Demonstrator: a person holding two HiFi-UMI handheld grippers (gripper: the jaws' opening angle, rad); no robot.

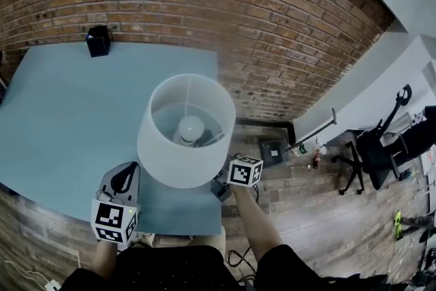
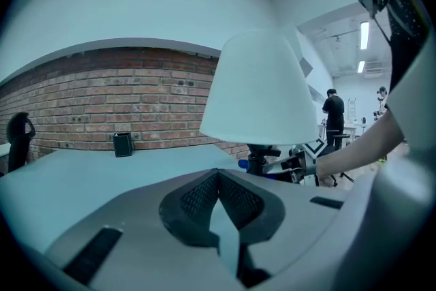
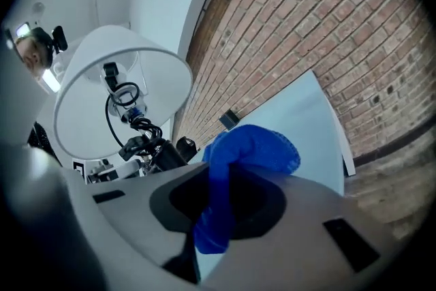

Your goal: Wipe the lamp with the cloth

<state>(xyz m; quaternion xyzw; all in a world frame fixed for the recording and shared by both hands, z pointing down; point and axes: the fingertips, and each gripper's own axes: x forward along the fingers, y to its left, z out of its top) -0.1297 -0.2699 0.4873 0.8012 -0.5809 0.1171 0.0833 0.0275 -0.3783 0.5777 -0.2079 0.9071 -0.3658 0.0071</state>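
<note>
A table lamp with a white drum shade (image 1: 185, 129) and a bare bulb (image 1: 191, 126) stands near the right front corner of the pale blue table (image 1: 68, 99). My right gripper (image 3: 218, 177) is shut on a blue cloth (image 3: 248, 153), low beside the lamp's black stem (image 3: 146, 140) and under the shade (image 3: 119, 88). In the head view only its marker cube (image 1: 245, 172) shows at the shade's right edge. My left gripper (image 2: 219, 180) is shut on nothing and sits on the table left of the lamp (image 2: 262, 88), in front of it.
A small black box (image 1: 98, 41) stands at the table's far edge against the brick wall (image 1: 272, 24). Right of the table is wooden floor with a black office chair (image 1: 371, 146) and a dark box (image 1: 272, 152). A person (image 2: 334, 116) stands far off.
</note>
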